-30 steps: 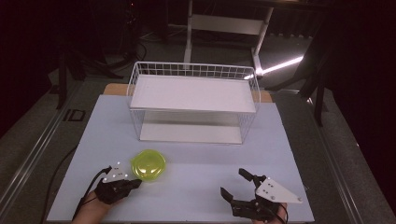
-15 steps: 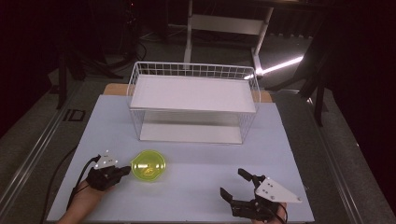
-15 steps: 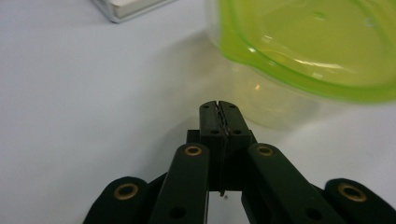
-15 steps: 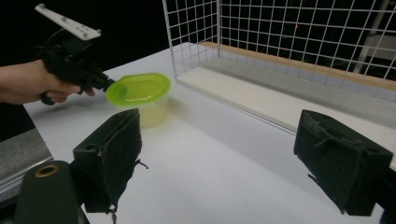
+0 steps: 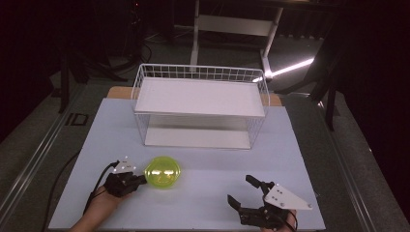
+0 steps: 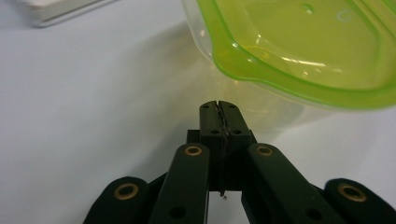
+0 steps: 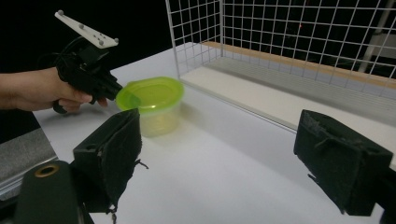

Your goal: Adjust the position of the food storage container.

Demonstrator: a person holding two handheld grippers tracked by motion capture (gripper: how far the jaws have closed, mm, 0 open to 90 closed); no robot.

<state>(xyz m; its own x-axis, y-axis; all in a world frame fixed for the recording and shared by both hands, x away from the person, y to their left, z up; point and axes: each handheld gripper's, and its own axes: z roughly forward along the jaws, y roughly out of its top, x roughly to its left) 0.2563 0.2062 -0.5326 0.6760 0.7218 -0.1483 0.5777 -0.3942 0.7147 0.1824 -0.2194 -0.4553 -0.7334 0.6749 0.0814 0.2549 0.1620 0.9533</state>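
A round clear container with a lime-green lid stands on the white table, in front of the wire rack. My left gripper lies just to its left, jaws shut with nothing between them. In the left gripper view the shut jaw tips sit just under the lid's protruding rim. The right gripper view shows the left gripper touching the lid's edge on the container. My right gripper is open near the front right, well apart from the container, its pads wide apart.
A white wire rack with a white board on top and another at its base stands at the middle back of the table. Bare white tabletop lies between the rack and the grippers. The floor around is dark.
My left gripper has moved away from the front edge and to the right, and its tip now meets the container's left rim. The right gripper has stayed put.
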